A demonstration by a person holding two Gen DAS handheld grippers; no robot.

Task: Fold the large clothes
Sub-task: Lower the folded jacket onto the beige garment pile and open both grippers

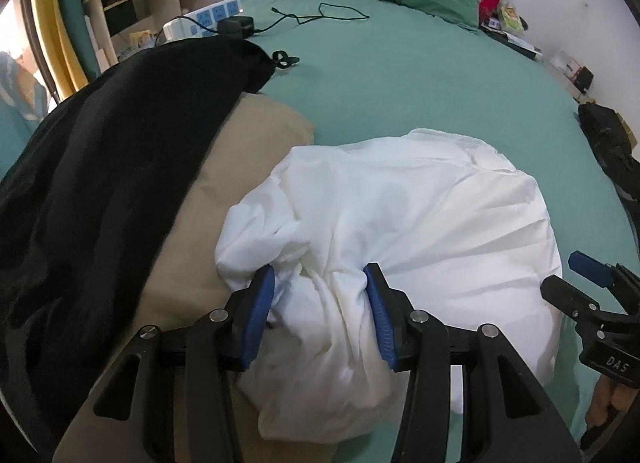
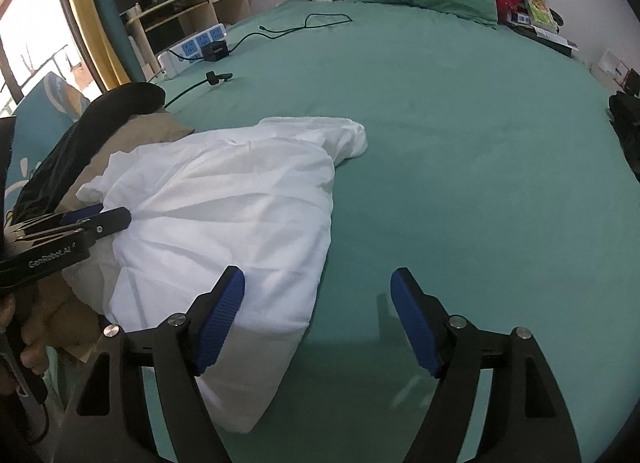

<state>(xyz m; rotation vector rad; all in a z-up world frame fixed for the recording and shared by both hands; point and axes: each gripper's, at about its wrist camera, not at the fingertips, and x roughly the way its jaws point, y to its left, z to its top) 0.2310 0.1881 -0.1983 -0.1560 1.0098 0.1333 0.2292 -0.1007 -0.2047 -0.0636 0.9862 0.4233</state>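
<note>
Left wrist view shows the left gripper [image 1: 320, 295] clamped on a bunched fold of the white garment [image 1: 420, 223], which lies crumpled on the green bed sheet [image 1: 420, 95] beside a tan cloth [image 1: 256, 131]; the right gripper [image 2: 318, 311] gapes wide, holding nothing

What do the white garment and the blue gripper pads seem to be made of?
White garment: probably thin woven cotton, matte; it creases sharply and bunches softly. Blue pads: likely rubber or ribbed plastic, matte; fine ridges run across their faces.
</note>
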